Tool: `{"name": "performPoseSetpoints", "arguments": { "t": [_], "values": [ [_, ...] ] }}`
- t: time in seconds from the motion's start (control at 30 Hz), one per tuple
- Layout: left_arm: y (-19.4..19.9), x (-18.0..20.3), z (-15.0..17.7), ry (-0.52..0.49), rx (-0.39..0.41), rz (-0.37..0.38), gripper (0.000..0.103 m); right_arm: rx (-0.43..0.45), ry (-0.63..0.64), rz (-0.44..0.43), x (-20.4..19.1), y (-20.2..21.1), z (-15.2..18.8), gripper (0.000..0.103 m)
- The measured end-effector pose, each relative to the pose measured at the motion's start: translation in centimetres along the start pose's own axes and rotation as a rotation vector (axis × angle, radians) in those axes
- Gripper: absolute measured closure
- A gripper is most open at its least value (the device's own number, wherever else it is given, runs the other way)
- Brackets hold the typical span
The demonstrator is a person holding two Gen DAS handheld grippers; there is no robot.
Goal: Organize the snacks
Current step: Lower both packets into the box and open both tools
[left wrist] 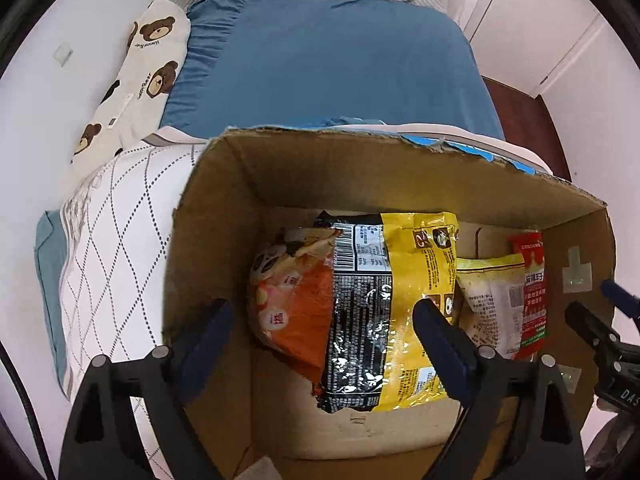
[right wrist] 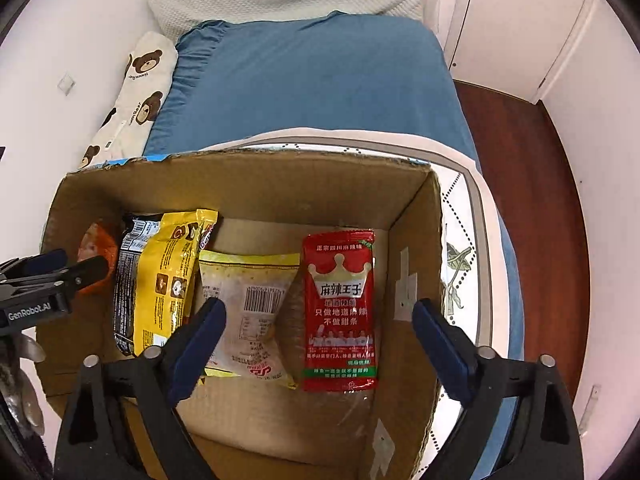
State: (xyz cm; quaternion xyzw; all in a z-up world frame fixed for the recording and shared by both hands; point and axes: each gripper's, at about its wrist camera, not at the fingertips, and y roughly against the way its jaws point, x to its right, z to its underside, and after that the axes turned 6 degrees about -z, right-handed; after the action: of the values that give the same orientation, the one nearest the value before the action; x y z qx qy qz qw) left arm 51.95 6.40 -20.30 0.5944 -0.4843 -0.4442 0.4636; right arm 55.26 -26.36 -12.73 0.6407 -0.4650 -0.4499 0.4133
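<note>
Left gripper (left wrist: pixel 326 334): jaws wide apart, empty, over the box's left side
Right gripper (right wrist: pixel 320 330): jaws spread, holding nothing
Cardboard box (right wrist: pixel 280 184): on the bed (right wrist: pixel 312 80)
Snacks: orange bag (left wrist: pixel 292 312), yellow packet (left wrist: pixel 416 304), pale pouch (right wrist: pixel 252 312), red packet (right wrist: pixel 340 312), side by side inside the box

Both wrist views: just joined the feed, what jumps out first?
An open cardboard box on the bed holds a row of snack packs. The red packet lies flat at the right end, the yellow bag leans mid-left. Both tools, left and right, hover open above it.
</note>
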Motion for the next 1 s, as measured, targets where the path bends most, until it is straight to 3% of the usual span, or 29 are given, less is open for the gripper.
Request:
{"name": "performPoseSetpoints", "arguments": {
  "t": [0.27,1.0],
  "values": [
    [1.1,0.1,1.9,0.026,0.029,0.01,0.011,0.03,-0.049,-0.032,0.5,1.4,2.0,0.006],
    [13.2,1.0,14.5,0.046,0.325,0.032,0.011,0.271,0.075,-0.076,-4.9,12.9,13.1,0.006]
  ]
}}
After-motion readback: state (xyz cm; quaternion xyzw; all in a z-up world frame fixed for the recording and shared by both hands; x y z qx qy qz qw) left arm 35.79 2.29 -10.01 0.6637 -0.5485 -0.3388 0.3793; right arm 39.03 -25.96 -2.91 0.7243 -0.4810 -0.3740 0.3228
